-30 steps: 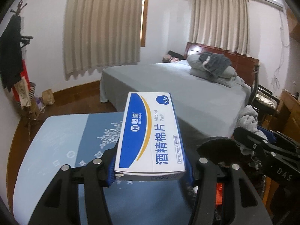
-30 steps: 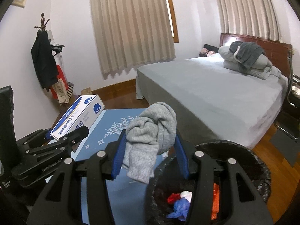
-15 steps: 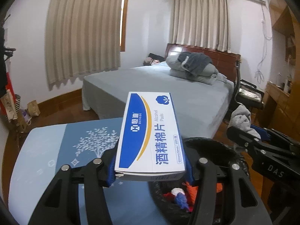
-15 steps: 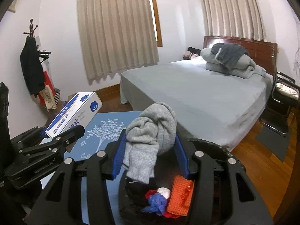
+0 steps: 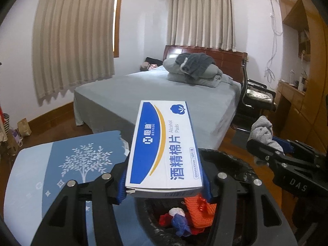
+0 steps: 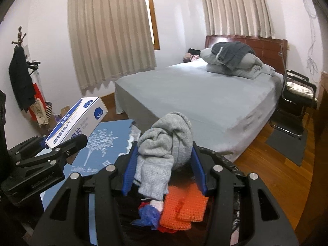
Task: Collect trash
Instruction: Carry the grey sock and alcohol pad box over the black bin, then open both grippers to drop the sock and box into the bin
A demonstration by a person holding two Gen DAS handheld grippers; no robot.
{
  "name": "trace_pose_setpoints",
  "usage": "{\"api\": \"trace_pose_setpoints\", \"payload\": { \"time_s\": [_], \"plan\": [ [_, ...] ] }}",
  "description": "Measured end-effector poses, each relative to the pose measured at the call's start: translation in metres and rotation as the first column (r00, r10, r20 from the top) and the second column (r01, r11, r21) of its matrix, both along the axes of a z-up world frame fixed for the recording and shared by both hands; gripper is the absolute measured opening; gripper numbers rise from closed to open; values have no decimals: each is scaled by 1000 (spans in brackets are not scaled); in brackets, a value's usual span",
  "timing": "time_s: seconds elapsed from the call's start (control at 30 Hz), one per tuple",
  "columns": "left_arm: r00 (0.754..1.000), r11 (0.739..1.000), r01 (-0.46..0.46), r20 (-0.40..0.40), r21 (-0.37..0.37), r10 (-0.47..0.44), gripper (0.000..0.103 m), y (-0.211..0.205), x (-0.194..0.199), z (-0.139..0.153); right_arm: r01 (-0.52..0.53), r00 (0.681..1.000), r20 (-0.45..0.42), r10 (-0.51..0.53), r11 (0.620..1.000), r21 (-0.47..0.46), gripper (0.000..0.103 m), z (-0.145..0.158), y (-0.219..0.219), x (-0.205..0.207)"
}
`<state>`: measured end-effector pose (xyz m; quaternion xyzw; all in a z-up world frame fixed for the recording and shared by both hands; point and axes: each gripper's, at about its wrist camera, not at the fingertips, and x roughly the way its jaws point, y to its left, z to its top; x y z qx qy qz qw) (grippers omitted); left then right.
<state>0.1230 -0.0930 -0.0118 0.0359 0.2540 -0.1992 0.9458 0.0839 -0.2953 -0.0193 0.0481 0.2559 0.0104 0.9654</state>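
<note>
Both grippers now over black-lined bin [image 5: 242, 164]; left gripper [image 5: 164, 186] clamps rigid cardboard box [image 5: 164, 149], right gripper [image 6: 164, 170] clamps soft knit grey cloth [image 6: 166, 143], rim close beneath

left gripper [image 5: 164, 186]: black frame; silver screws | fingers [image 5: 121, 186]: blue pads
</note>
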Motion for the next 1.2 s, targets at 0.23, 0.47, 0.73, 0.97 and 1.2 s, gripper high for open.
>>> {"api": "trace_pose_setpoints", "payload": {
  "time_s": [0.23,0.47,0.73,0.97,1.2],
  "plan": [
    [998,999,51,-41,13,-50,55,-25,11,-20,37,999,-30,-37,999,-6,47,-16,-18,-2],
    [994,996,86,-76,32,-83,55,-40,18,-41,58,996,-61,-58,998,0,47,-32,-35,1],
    [990,993,106,-103,52,-100,55,-49,27,-55,71,993,-94,-70,997,8,47,-47,-46,7],
    [985,992,120,-133,47,-113,55,-53,33,-65,75,990,-123,-72,997,22,49,-58,-52,16],
    [981,990,139,-137,13,-136,78,-44,37,-67,89,988,-127,-84,996,31,65,-60,-58,25]
  ]
}}
